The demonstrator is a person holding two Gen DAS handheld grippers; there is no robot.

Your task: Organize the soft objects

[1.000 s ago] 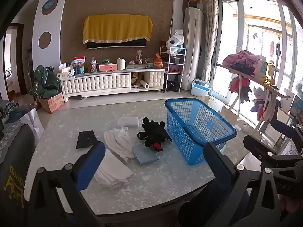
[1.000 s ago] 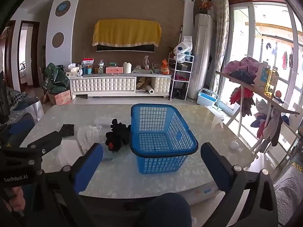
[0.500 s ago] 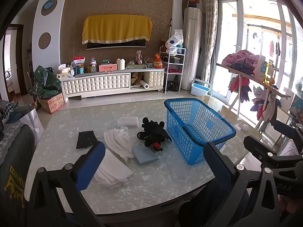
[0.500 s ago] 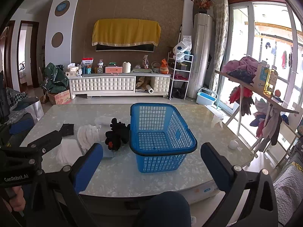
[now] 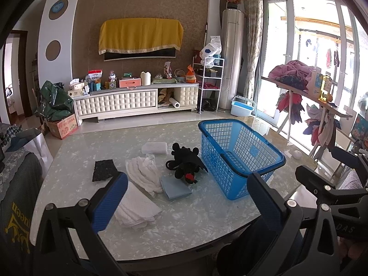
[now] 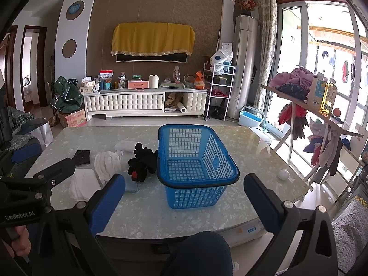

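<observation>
An empty blue basket point(image 5: 241, 151) point(image 6: 195, 163) stands on the marble table point(image 5: 184, 225). Left of it lie a black plush toy point(image 5: 185, 165) point(image 6: 141, 162), a blue cloth point(image 5: 176, 187), a crumpled white towel point(image 5: 143, 174) point(image 6: 107, 164), a folded white cloth point(image 5: 134, 208) point(image 6: 84, 184), a black pad point(image 5: 103, 170) point(image 6: 81, 156) and a white sponge point(image 5: 154, 148). My left gripper point(image 5: 186, 197) is open and empty, held above the table's near edge. My right gripper point(image 6: 184, 202) is open and empty in front of the basket.
A small white ball point(image 6: 283, 174) lies on the table at the right. A clothes rack point(image 6: 317, 124) stands right of the table. A TV cabinet point(image 5: 135, 103) lines the far wall. A dark chair point(image 5: 13, 207) is at the left.
Both grippers have drifted very slightly; the scene sits a touch lower and nearer in view. Nothing on the table has moved.
</observation>
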